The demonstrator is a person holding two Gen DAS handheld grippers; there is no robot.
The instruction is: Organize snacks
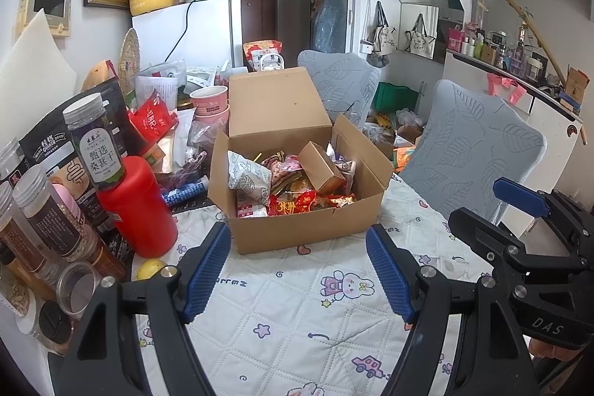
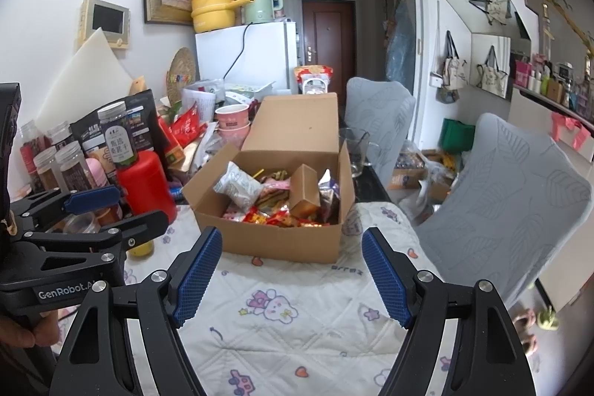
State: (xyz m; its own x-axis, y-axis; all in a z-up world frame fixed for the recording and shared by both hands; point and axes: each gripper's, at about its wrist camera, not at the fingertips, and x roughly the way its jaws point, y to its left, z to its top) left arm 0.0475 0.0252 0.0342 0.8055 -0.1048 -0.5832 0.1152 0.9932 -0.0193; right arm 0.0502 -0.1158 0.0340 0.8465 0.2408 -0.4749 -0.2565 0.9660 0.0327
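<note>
An open cardboard box [image 1: 297, 229] stands on the quilted table cover, full of snack packets [image 1: 297, 199], with a small brown carton [image 1: 321, 167] and a white packet [image 1: 247, 179] on top. It also shows in the right wrist view [image 2: 274, 240]. My left gripper [image 1: 297, 270] is open and empty, just in front of the box. My right gripper [image 2: 291, 273] is open and empty, also in front of the box. The right gripper shows at the right edge of the left wrist view [image 1: 519, 210]; the left gripper shows at the left of the right wrist view [image 2: 111, 210].
A red canister [image 1: 139, 206] with a jar [image 1: 96, 143] on top, several jars, bags and pink cups [image 1: 209, 99] crowd the table's left. A lemon [image 1: 150, 268] lies by the canister. Two grey chairs [image 1: 471, 151] stand on the right. A white fridge [image 1: 185, 32] is behind.
</note>
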